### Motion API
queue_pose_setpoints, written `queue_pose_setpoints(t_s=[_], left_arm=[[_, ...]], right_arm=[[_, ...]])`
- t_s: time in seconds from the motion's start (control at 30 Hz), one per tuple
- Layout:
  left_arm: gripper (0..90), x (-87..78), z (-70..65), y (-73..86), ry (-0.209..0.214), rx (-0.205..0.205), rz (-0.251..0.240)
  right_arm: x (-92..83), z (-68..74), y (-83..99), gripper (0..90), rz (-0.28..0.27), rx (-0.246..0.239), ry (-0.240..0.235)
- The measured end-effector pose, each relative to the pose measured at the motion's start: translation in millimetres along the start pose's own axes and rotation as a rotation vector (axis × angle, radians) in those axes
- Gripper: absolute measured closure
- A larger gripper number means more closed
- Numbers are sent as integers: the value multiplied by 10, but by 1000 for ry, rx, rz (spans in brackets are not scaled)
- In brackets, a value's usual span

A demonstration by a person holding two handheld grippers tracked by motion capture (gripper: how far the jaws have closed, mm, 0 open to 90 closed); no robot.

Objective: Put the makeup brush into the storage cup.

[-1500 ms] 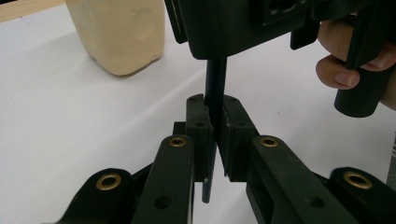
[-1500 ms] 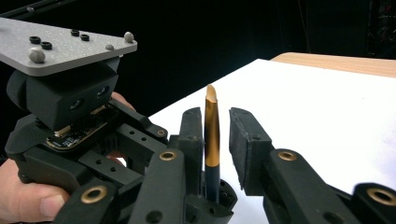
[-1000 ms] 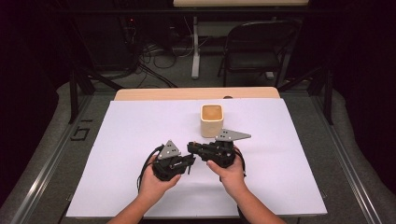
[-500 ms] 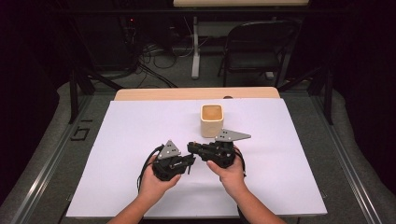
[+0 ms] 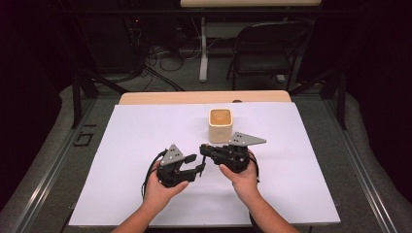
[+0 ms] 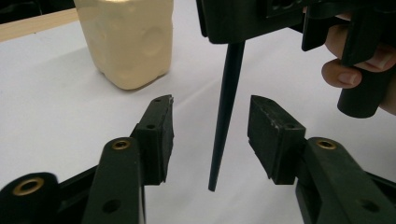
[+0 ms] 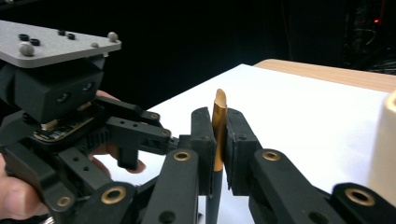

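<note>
A lab or recording studio is what this is looking like. Black curtains (image 5: 29,58) are hanging around the upper left and right of the frame, closing the space in. A white sheet (image 5: 145,145) is covering a wooden table (image 5: 204,97) at centre. Loose cables (image 5: 165,56) are trailing over the grey floor at upper centre, and a folding chair (image 5: 267,48) is standing beside a table leg (image 5: 203,48).

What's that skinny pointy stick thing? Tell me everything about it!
The stick is thin, dark and tapers to a point that hangs downward just above the white table. Its upper end looks golden-brown and rounded. The right gripper pinches it near that end. Its tip sits between the left gripper's open jaws, touching neither.
</note>
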State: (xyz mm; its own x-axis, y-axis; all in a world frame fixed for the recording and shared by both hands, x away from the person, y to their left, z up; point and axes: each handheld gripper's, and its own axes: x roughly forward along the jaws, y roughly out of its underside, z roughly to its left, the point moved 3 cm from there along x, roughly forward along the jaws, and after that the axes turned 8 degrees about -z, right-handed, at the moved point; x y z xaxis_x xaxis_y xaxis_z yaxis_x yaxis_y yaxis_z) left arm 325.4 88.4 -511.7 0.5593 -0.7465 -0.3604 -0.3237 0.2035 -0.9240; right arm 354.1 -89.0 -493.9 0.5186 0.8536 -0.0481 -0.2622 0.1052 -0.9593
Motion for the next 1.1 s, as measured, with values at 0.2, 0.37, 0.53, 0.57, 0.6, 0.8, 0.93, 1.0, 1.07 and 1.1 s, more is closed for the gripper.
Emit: queue_pose_setpoints(t_s=[0.2,0.37,0.53,0.57,0.6,0.8,0.93,1.0,1.07,1.1], left_arm=[[433,-7,38,5,-15,0,6],[399,-15,81,19,-45,-7,17],[384,-17,112,27,-61,10,8],[379,-18,115,27,-64,21,4],[378,-17,115,27,-64,28,-3],[364,-27,118,34,-74,62,20],[342,-47,141,40,-84,67,29],[338,-72,164,40,-84,54,20],[336,-113,187,37,-87,57,12],[324,-133,198,36,-93,55,12]], right_arm=[[-66,-66,-42,841,-11,-23,33],[-117,-119,-67,841,-15,-30,62],[-149,-155,-86,841,-24,-35,76],[-153,-160,-88,841,-26,-34,77],[-158,-164,-90,841,-27,-34,79],[-190,-195,-111,841,-35,-33,92],[-210,-216,-124,841,-41,-32,102],[-221,-228,-134,841,-42,-41,110],[-237,-239,-150,841,-47,-49,118],[-246,-243,-158,841,-48,-49,121]])
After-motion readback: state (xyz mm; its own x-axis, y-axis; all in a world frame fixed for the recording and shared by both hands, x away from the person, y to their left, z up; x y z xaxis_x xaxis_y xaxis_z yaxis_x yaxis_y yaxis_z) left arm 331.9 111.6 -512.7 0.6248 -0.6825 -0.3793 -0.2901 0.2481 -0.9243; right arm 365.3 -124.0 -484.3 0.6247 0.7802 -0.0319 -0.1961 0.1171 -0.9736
